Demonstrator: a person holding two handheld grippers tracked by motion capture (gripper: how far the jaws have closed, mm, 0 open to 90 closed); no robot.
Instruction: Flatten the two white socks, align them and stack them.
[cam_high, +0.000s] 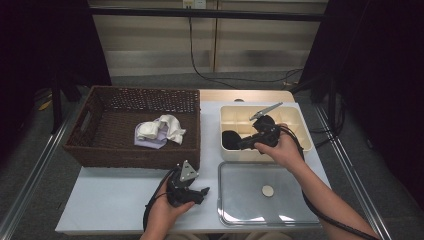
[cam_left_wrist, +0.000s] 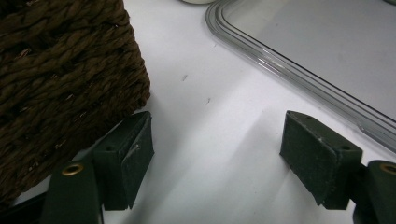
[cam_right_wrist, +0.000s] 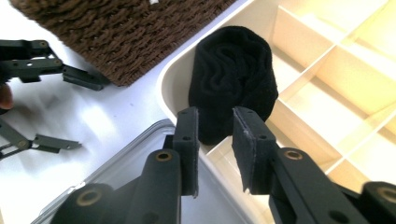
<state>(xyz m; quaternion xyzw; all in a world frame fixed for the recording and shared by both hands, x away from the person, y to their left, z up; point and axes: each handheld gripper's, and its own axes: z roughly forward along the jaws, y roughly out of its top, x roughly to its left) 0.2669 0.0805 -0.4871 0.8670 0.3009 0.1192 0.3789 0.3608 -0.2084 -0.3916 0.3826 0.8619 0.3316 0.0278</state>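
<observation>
The left claw (cam_high: 202, 191) rests wide open on the table (cam_high: 110, 200) beside the wicker basket (cam_high: 90, 150); the right claw (cam_right_wrist: 215, 140), narrowed and empty, hovers by the black rolled sock (cam_right_wrist: 231, 77) in the divided box's (cam_right_wrist: 327, 70) corner compartment — soft, light, squashy — best pinched across its bulging middle

Black rolled sock (cam_right_wrist: 231, 88) lies in divided box's (cam_right_wrist: 327, 60) corner compartment.

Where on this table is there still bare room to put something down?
The white table is bare in front of the wicker basket, left of the left hand-held gripper. Most compartments of the cream divided box are free. It is crowded where the right hand-held gripper hovers by the black sock.
</observation>
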